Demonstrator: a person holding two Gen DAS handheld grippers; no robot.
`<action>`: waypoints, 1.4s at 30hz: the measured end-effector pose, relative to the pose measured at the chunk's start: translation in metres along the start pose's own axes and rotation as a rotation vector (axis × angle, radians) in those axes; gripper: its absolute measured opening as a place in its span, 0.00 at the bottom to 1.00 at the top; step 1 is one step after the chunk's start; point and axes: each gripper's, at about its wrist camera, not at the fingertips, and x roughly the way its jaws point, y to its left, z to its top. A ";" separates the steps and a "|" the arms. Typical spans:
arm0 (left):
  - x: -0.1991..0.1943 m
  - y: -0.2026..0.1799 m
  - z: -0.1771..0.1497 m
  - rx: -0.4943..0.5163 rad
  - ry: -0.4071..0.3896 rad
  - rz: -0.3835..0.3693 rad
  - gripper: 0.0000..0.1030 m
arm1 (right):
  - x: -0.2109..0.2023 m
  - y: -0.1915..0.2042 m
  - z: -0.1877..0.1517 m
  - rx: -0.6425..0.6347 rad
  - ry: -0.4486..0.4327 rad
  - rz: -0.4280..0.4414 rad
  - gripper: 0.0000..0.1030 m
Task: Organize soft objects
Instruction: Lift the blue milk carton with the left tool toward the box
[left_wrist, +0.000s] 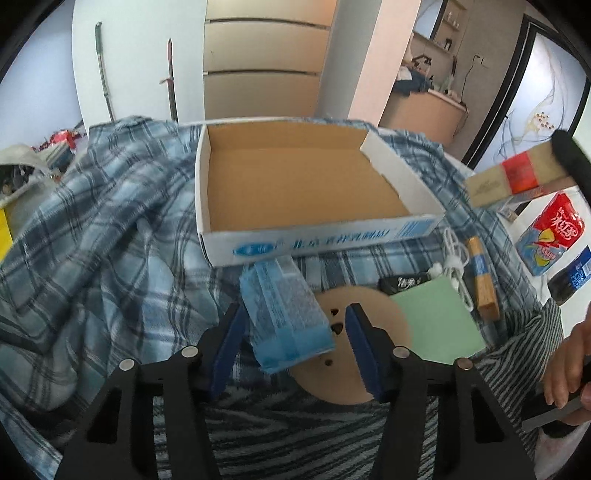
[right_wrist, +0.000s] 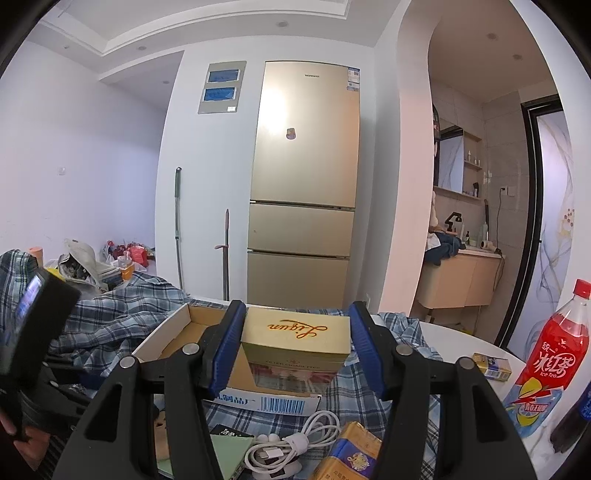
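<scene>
Left wrist view: the left claw (left_wrist: 295, 345) points down at a blue tissue pack (left_wrist: 286, 317) lying at centre frame on the plaid cloth (left_wrist: 110, 229), just below the open cardboard box (left_wrist: 295, 184). The left pad touches or nearly touches the pack; the right pad (left_wrist: 360, 350) stands clear over a round wooden disc (left_wrist: 369, 332), so nothing is clamped yet. The pack looks light, squashy and film-wrapped, likely slippery; taking it across its narrow width near the middle should keep it from folding or sliding out.

Right wrist view: the right claw (right_wrist: 295, 349) holds a gold cigarette carton (right_wrist: 295, 339) at lower centre, above the near edge of the box, a pad against each side. It looks stiff and light, so a side grip suits it. A white cable (right_wrist: 291, 443) and a yellow cigarette pack (right_wrist: 351, 454) lie below on the table.
</scene>
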 end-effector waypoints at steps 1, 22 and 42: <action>0.003 0.001 -0.002 -0.003 0.006 0.009 0.51 | -0.001 0.000 0.000 -0.003 -0.003 -0.001 0.55; -0.094 -0.034 -0.040 0.175 -0.646 0.165 0.42 | -0.013 0.000 -0.005 -0.004 -0.072 0.019 0.55; -0.140 -0.045 -0.012 0.200 -0.861 0.180 0.42 | -0.016 -0.004 0.023 0.035 -0.125 0.045 0.55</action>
